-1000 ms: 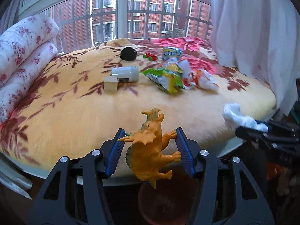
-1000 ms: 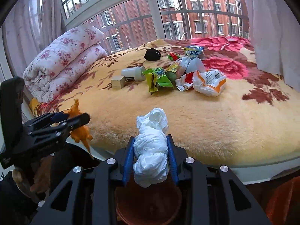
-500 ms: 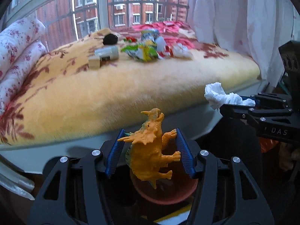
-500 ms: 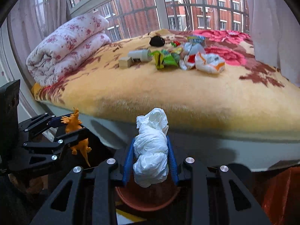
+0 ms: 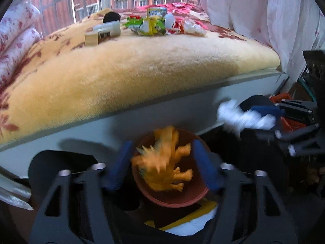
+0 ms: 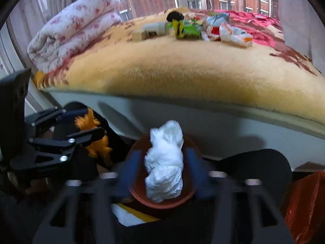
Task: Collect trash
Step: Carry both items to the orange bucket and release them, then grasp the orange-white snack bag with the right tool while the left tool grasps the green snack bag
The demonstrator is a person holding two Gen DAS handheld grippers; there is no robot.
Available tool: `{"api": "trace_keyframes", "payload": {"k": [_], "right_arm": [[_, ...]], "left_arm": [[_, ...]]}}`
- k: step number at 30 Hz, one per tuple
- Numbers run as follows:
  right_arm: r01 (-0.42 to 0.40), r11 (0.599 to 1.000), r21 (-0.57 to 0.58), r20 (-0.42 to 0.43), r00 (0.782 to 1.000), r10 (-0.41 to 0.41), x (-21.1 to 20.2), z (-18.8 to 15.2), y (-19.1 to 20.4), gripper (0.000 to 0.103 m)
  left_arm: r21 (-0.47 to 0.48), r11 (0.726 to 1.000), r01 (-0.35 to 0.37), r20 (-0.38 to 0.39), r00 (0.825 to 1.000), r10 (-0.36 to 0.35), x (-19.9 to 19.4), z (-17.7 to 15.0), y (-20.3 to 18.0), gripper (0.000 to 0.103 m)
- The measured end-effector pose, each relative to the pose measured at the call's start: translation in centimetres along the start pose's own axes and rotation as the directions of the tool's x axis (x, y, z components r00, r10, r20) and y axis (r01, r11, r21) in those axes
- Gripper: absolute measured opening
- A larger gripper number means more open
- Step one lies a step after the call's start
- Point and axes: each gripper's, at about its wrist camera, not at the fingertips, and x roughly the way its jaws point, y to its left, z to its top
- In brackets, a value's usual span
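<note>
In the left wrist view my left gripper (image 5: 162,162) hangs over a round red-brown bin (image 5: 172,200). Its jaws are opening. The orange toy dinosaur (image 5: 162,168) is blurred between the blue pads, with gaps on both sides. My right gripper (image 6: 163,169) is over the same bin (image 6: 162,204), jaws also opening. A crumpled white wad (image 6: 164,162) sits loose between its pads. Each gripper shows in the other's view: the right gripper (image 5: 270,122) with the wad (image 5: 243,119), and the left gripper (image 6: 85,124) with the dinosaur (image 6: 90,122).
The bed's pale frame (image 5: 142,120) rises just behind the bin. Farther off, the yellow fuzzy blanket (image 6: 182,71) carries snack wrappers (image 6: 189,28), white-orange bags (image 6: 233,34), a white bottle (image 5: 107,29), a wooden block (image 5: 91,38) and a black lump (image 5: 110,16). A red plastic bag (image 6: 302,209) lies lower right.
Both grippers have sunk from bed height to just over the bin. Both pairs of jaws have spread, and the dinosaur and the white wad have come loose from the pads.
</note>
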Motion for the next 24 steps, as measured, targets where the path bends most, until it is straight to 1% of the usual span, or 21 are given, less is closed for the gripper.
{"api": "trace_keyframes", "payload": {"k": [1, 2, 3, 5, 9, 13, 15, 16, 18, 21, 22, 24], "right_arm": [[0.008, 1.0, -0.002, 0.005, 1.0, -0.008, 0.1, -0.2, -0.1, 0.074], [0.01, 1.0, -0.003, 0.0, 1.0, -0.01, 0.3, -0.3, -0.2, 0.073], [0.011, 1.0, 0.0, -0.004, 1.0, -0.011, 0.4, -0.3, -0.3, 0.07], [0.008, 1.0, 0.024, 0.004, 1.0, -0.008, 0.2, -0.1, -1.1, 0.067], [0.022, 0.998, 0.063, 0.038, 0.999, -0.025, -0.7, 1.3, -2.8, 0.066], [0.039, 0.993, 0.113, 0.107, 0.993, -0.051, -1.7, 4.8, -5.6, 0.066], [0.064, 0.988, 0.141, 0.136, 0.987, -0.084, -1.8, 6.8, -7.0, 0.066], [0.074, 0.983, 0.166, 0.154, 0.983, -0.1, -1.7, 8.5, -8.0, 0.066], [0.063, 0.976, 0.208, 0.18, 0.978, -0.102, -1.5, 10.9, -9.6, 0.066], [0.013, 0.958, 0.286, 0.21, 0.975, -0.076, -0.8, 14.8, -12.0, 0.066], [0.005, 0.952, 0.305, 0.216, 0.974, -0.075, -0.5, 16.0, -12.6, 0.066], [0.018, 0.945, 0.326, 0.214, 0.972, -0.092, 0.1, 17.7, -13.7, 0.066]], "left_arm": [[-0.004, 1.0, -0.004, 0.003, 1.0, 0.004, 0.1, -0.1, 0.1, 0.082], [-0.008, 1.0, -0.002, 0.005, 1.0, 0.002, 0.2, -0.1, 0.3, 0.082], [-0.012, 1.0, 0.005, 0.003, 1.0, -0.005, 0.2, -0.2, 0.5, 0.082], [-0.029, 0.999, 0.017, 0.005, 1.0, -0.017, 0.2, -0.1, 0.8, 0.082], [-0.051, 0.998, 0.024, 0.025, 0.999, -0.023, 0.1, 0.6, 1.5, 0.082], [-0.053, 0.998, 0.017, 0.045, 0.999, -0.014, 0.2, 2.1, 1.8, 0.082], [-0.05, 0.999, 0.007, 0.055, 0.999, -0.004, 0.3, 2.8, 1.9, 0.082], [-0.046, 0.999, 0.001, 0.061, 0.998, 0.002, 0.4, 3.3, 1.8, 0.082], [-0.038, 0.999, -0.013, 0.066, 0.998, 0.016, 0.7, 3.9, 1.8, 0.082], [-0.035, 0.999, -0.011, 0.069, 0.998, 0.013, 1.0, 4.6, 2.0, 0.082], [-0.037, 0.999, -0.013, 0.071, 0.997, 0.016, 1.1, 4.9, 2.1, 0.082], [-0.039, 0.999, -0.011, 0.076, 0.997, 0.014, 1.2, 5.2, 2.3, 0.082]]}}
